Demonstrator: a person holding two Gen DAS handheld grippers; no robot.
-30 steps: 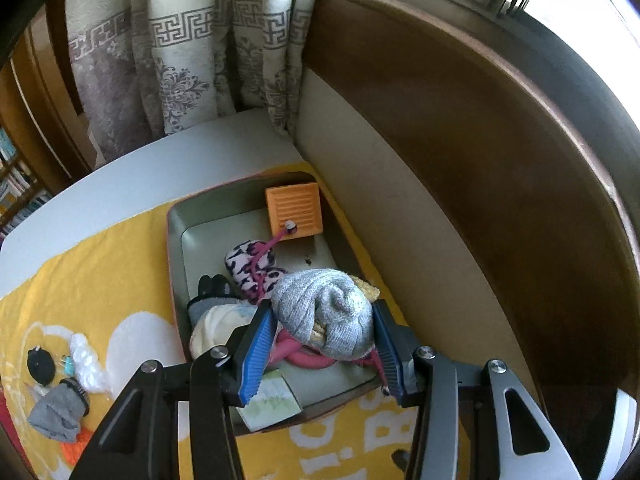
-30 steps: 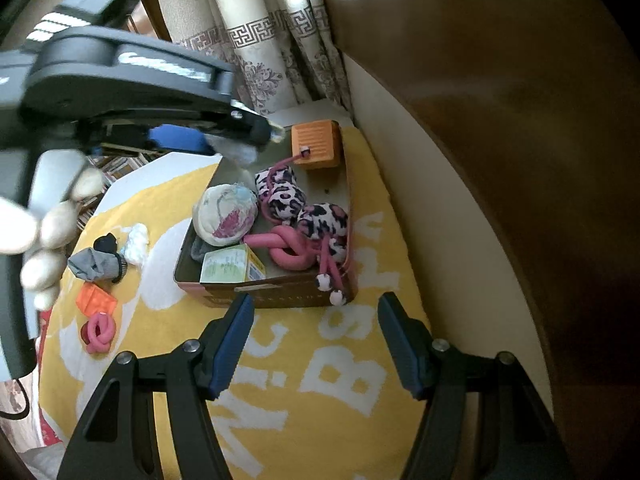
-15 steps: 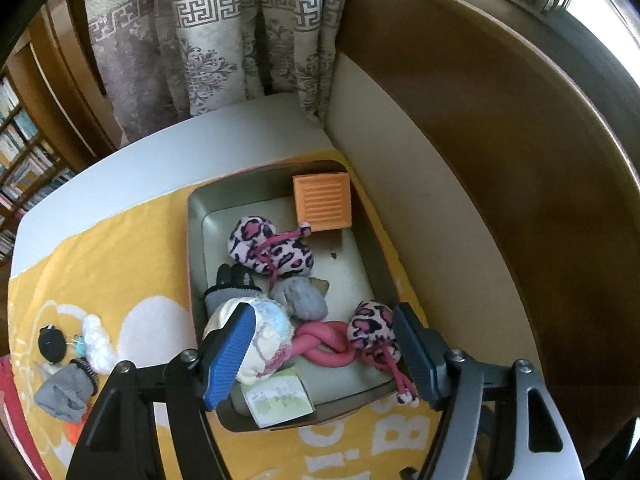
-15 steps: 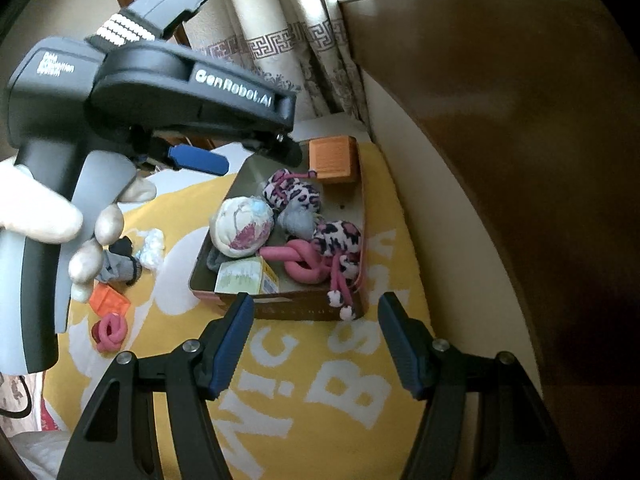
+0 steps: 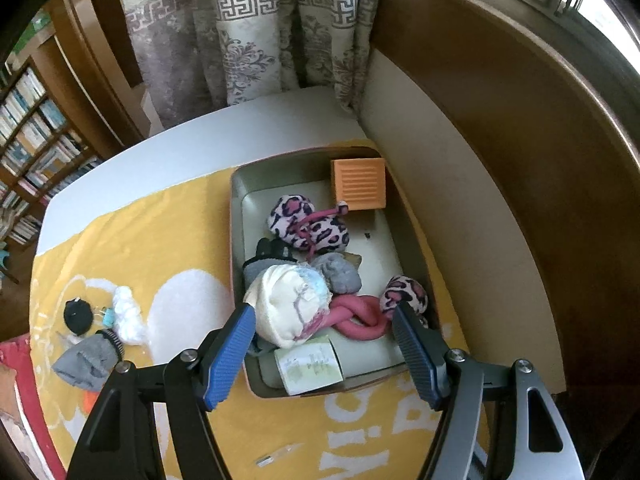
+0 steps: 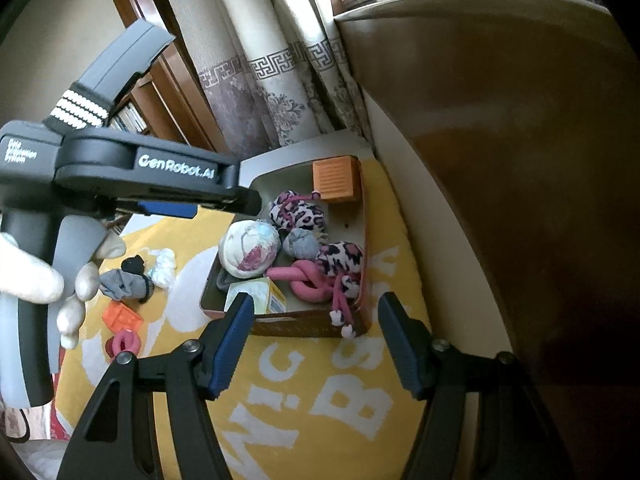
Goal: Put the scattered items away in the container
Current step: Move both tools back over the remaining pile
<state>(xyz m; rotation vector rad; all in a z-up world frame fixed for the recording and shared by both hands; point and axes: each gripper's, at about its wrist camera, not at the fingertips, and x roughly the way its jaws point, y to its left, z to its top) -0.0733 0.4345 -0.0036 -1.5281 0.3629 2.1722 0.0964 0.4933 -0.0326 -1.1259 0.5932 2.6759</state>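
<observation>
The right tool [image 6: 316,340] hangs over a yellow cloth [image 6: 320,400] with white letters, its blue-padded jaws apart and nothing between them. Just beyond it stands the container [image 6: 312,326], a shallow tray. Inside lie a cream fabric ball [image 6: 250,250], a grey rolled sock [image 6: 302,243], a pink knotted rope [image 6: 304,278], leopard-print balls [image 6: 298,212], an orange ribbed block [image 6: 335,180] at the far end and a small carton [image 6: 260,294] at the near wall. At left a gloved hand [image 6: 44,280] holds the left tool [image 6: 168,209] above the cloth. Under it lie a grey sock [image 6: 124,285], a white tuft [image 6: 164,267], a black item [image 6: 134,265], an orange piece [image 6: 122,318] and a pink ring [image 6: 126,342].
</observation>
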